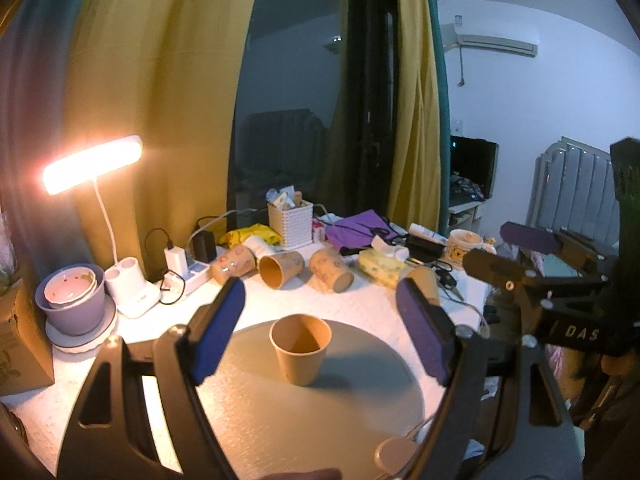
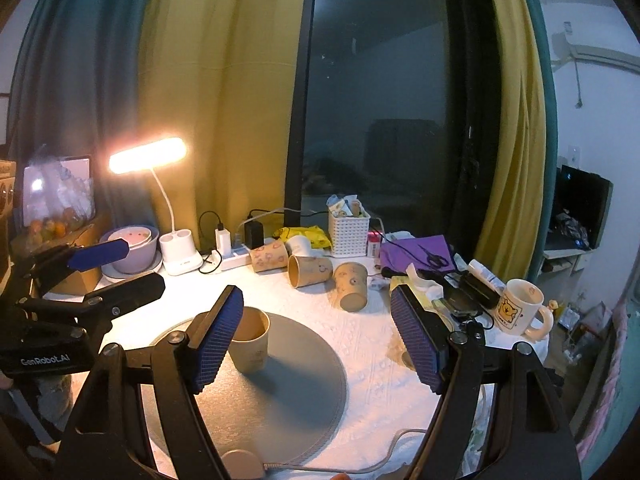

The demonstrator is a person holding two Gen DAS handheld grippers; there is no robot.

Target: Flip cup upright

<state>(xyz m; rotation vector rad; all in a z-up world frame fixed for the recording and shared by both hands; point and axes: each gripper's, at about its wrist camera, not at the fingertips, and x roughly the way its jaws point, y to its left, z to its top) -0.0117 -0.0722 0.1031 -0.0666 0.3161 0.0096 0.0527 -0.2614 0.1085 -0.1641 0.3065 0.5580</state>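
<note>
Cups come first: off to the far side of my left gripper (image 1: 320,336), whose jaws stand wide apart and hold nothing, three patterned brown paper cups (image 1: 280,269) lie tipped on their sides near the white woven basket (image 1: 290,224). Straight ahead between those jaws, on the round grey mat (image 1: 360,408), the plain brown paper cup (image 1: 301,350) stands mouth up, touched by neither pad. My right gripper (image 2: 316,340) is equally spread and empty. I judge this flip done; the tipped ones remain.
</note>
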